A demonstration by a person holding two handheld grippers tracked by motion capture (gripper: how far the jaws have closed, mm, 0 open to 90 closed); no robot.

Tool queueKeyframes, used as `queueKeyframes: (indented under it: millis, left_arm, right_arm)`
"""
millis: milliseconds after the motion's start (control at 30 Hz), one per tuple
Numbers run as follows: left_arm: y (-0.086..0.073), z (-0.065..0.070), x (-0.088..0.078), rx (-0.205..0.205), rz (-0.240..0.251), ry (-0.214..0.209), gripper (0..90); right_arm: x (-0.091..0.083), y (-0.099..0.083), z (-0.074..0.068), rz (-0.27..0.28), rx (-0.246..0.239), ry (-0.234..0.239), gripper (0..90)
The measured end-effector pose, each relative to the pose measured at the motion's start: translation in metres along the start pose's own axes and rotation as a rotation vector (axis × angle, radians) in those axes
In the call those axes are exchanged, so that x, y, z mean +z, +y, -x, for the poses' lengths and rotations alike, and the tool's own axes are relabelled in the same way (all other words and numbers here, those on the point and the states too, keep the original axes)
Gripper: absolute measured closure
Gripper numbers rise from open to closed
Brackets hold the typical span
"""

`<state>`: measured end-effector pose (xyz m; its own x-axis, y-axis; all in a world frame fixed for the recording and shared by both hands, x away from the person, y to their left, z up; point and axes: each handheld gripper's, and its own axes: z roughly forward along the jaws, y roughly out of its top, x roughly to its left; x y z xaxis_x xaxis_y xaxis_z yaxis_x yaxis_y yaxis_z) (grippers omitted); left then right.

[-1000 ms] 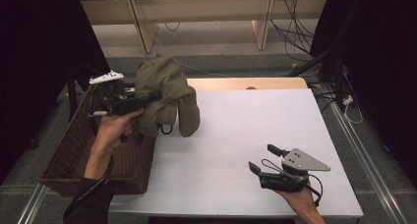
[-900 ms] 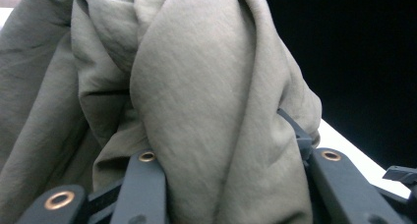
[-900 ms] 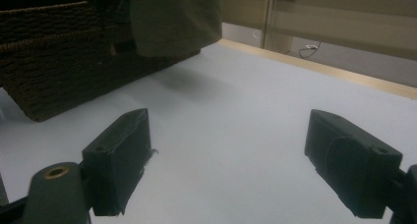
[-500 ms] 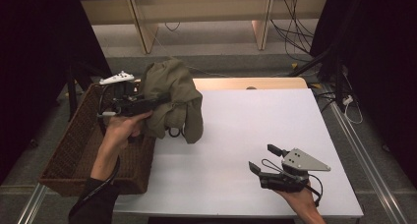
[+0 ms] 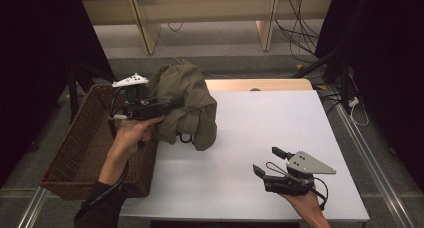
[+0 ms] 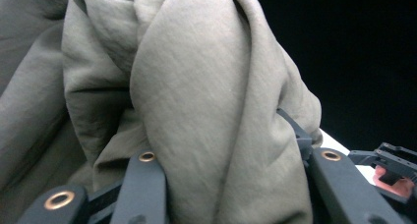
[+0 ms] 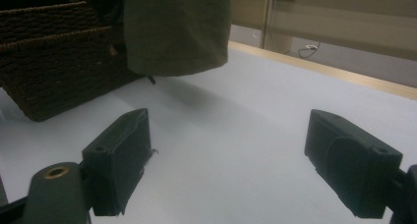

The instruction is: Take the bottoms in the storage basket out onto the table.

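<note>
One white table [image 5: 250, 153] takes up most of my high view, with a brown wicker basket [image 5: 80, 153] standing at its left edge. Next in size is the olive-green garment [image 5: 187, 103], bunched up and hanging in the air over the table's left side, just beside the basket's near-right corner; its lower hem dangles close above the white surface, and in my right gripper view I see that hem [image 7: 177, 32] hanging clear of the table with the basket's woven wall [image 7: 54, 62] to its left. My left gripper [image 5: 167, 106] has the cloth: in the left gripper view a thick twisted fold of the garment [image 6: 206, 116] fills the space between the two black jaws, which are clamped against it on both sides. My right gripper [image 5: 267, 162] sits low at the table's near-right part, well apart from the garment, its jaws spread wide with nothing between them but bare tabletop.
</note>
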<state>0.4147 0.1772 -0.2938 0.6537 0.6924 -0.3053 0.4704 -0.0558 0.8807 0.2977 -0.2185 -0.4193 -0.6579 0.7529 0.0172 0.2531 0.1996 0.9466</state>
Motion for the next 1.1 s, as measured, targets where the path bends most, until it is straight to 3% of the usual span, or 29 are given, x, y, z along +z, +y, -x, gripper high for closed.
queueKeyframes:
  millis: [1100]
  left_arm:
    - [0.0,0.039,0.026,0.047,-0.033,-0.126,58.7]
  right_arm:
    - [0.001,-0.001,0.0,0.004,0.003,0.003,18.7]
